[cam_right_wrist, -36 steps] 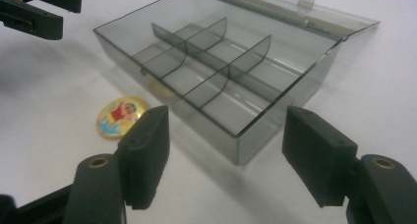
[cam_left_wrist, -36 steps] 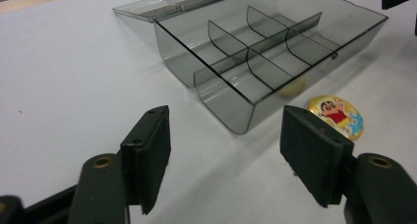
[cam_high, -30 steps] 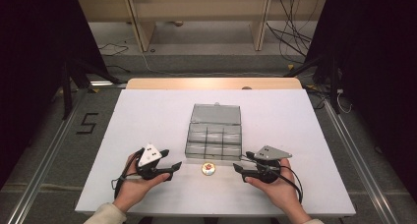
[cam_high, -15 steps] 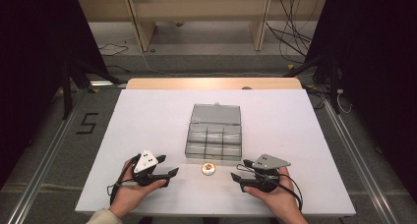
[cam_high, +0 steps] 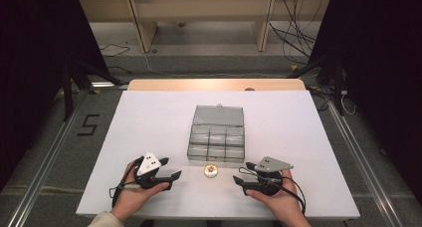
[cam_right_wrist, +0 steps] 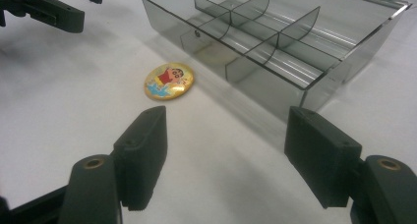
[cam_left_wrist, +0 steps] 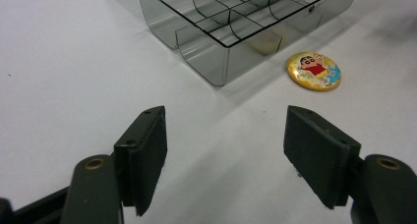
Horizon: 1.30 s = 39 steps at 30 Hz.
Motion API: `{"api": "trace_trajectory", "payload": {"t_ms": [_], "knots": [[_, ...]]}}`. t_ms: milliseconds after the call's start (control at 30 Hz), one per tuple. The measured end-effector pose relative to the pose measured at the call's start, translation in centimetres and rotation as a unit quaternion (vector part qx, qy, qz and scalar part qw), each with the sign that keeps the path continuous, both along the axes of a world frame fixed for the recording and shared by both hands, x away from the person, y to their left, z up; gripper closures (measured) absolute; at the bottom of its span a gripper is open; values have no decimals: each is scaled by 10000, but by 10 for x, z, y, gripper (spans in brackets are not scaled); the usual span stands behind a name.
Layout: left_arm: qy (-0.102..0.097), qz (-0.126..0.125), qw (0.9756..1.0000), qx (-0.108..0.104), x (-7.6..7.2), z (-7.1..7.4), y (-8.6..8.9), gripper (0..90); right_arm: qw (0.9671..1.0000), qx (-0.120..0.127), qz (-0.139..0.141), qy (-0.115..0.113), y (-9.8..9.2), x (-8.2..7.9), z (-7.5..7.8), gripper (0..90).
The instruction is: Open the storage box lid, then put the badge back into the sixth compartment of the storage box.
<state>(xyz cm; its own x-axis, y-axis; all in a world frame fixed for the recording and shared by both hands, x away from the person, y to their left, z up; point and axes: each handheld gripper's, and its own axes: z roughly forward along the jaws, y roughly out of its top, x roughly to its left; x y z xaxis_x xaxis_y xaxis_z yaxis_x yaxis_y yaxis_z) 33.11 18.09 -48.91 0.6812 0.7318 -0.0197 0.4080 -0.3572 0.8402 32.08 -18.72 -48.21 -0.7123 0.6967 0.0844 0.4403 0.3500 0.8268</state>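
Both hand-held grippers, left (cam_high: pixel 169 176) and right (cam_high: pixel 240 179), rest wide and empty flanking the badge (cam_high: pixel 211 171) just beside the open box (cam_high: pixel 217 137); we judge a pick-up comes next.

Each black gripper (cam_high: pixel 171 176) carries a grey three-cornered plate (cam_high: pixel 151 163) on top, brass-coloured screws by its jaws, and a trailing black cable (cam_high: pixel 117 189).

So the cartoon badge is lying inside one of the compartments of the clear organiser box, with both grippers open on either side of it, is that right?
Not quite: the cartoon badge lies on the white table, just outside the near wall of the clear organiser box, as the left gripper view shows. The rest holds: the left gripper and right gripper are open on either side of it.
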Motion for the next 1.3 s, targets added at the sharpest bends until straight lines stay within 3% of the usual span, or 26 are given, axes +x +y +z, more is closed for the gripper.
{"api": "trace_trajectory", "payload": {"t_ms": [300, 867, 1300], "knots": [[-17, -25, 10000, 0, 0, 0, -1, 329, 10000, -16, 84, -34, 5, -2, 0, 335], [-21, -43, 10000, -2, 0, 1, -4, 329, 9992, -123, 386, 48, 42, 3, -6, 335], [-43, -75, 9999, 51, -1, 2, -7, 328, 9990, -403, 136, 96, 81, 12, -14, 334]]}}
